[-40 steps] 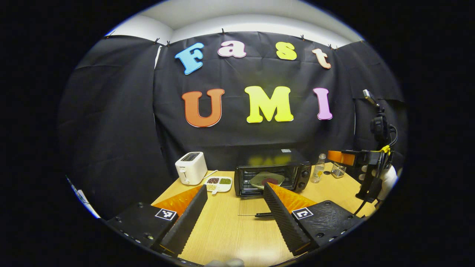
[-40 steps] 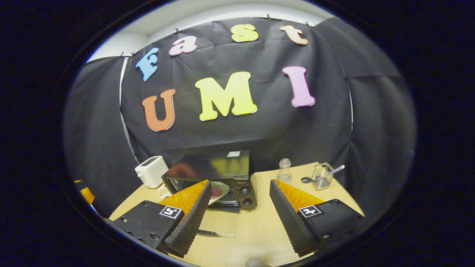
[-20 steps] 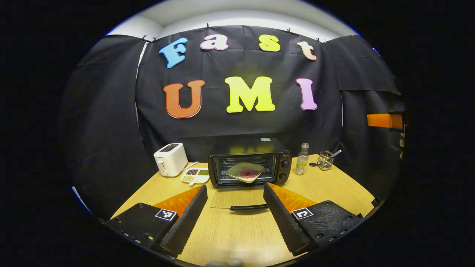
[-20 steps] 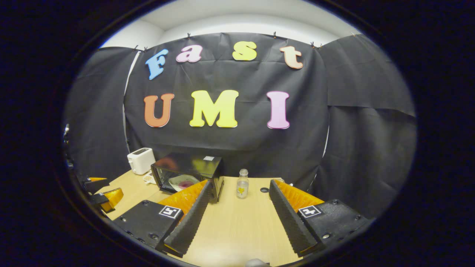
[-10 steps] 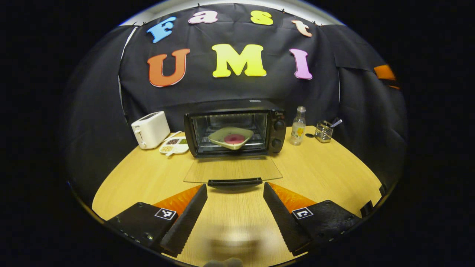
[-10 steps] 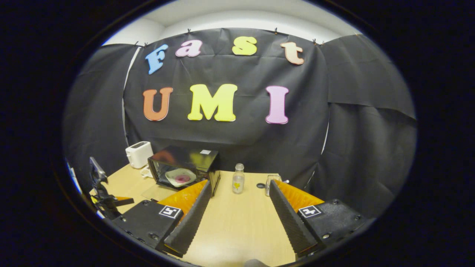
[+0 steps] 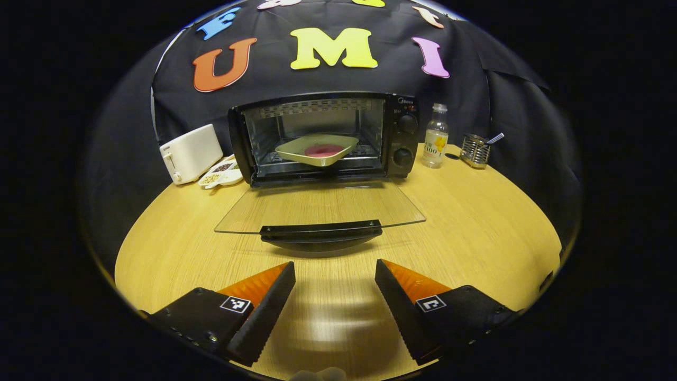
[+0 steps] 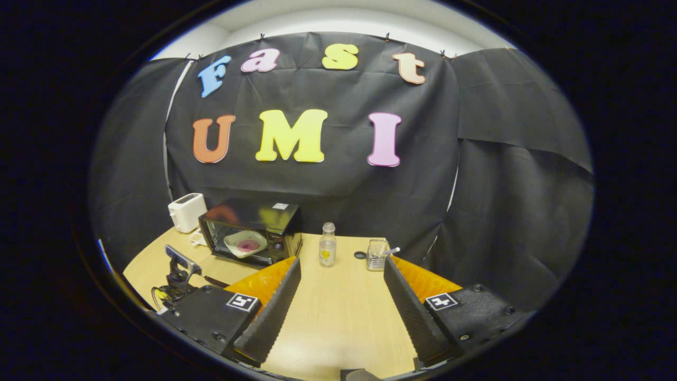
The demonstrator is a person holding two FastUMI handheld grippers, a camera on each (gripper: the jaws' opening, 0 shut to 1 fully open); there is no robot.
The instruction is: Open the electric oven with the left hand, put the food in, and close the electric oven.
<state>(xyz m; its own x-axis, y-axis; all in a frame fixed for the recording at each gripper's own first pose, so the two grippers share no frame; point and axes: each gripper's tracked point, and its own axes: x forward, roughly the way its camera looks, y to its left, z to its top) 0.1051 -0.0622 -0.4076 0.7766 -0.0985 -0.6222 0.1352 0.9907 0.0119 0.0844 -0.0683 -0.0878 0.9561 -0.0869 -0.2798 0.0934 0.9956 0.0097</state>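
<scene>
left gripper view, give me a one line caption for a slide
Open left gripper faces the oven, its glass door folded down flat and a plate of food on the rack inside.

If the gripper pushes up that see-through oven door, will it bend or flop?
Probably not: the oven door looks like one flat glass pane, so likely stiff but breakable. It would likely swing at the oven. Its handle looks solid, safer to push.

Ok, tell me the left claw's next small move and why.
Probably ease the open left claw forward and under the door handle to lift it: the plate of food already sits inside the oven, and the glass door lies flat open just ahead.
</scene>
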